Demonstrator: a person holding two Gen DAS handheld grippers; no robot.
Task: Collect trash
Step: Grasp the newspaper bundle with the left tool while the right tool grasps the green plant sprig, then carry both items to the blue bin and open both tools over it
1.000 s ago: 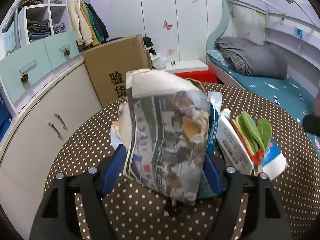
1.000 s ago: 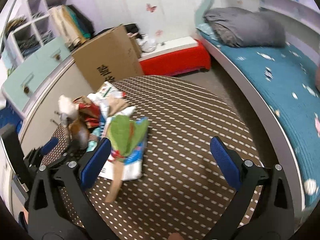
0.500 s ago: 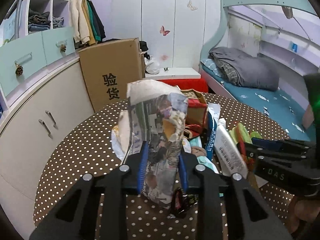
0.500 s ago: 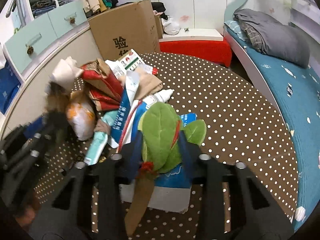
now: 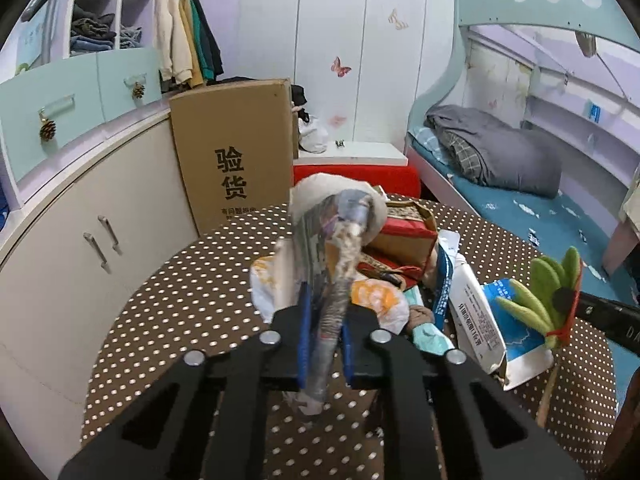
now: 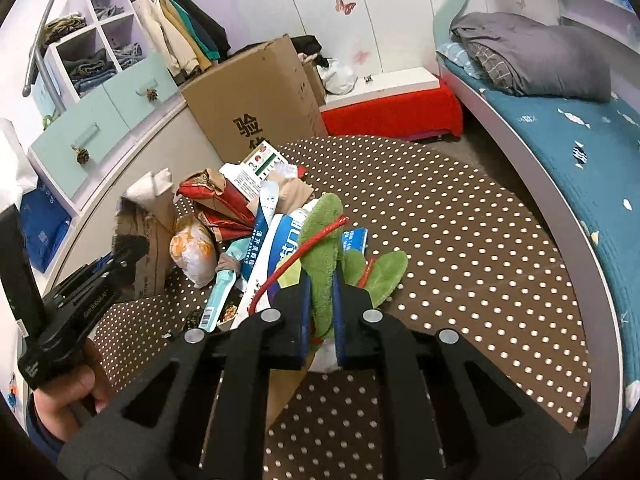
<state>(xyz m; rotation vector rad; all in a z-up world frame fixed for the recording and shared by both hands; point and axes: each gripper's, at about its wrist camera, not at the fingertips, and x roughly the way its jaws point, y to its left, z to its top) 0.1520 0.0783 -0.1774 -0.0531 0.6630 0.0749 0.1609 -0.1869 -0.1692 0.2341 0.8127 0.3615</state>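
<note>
Left gripper (image 5: 325, 334): pinching a crumpled newspaper (image 5: 334, 276).
Right gripper (image 6: 319, 312): clamping a green felt bundle (image 6: 323, 248) over the table (image 6: 460, 248).

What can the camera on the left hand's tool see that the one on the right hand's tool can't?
Only the left view shows the left tool squeezing crumpled newspaper head-on. Only the right view shows the right tool clamped on a green leafy thing, plus the hand holding the other tool. Both show the trash pile, cardboard box and polka-dot table.
</note>
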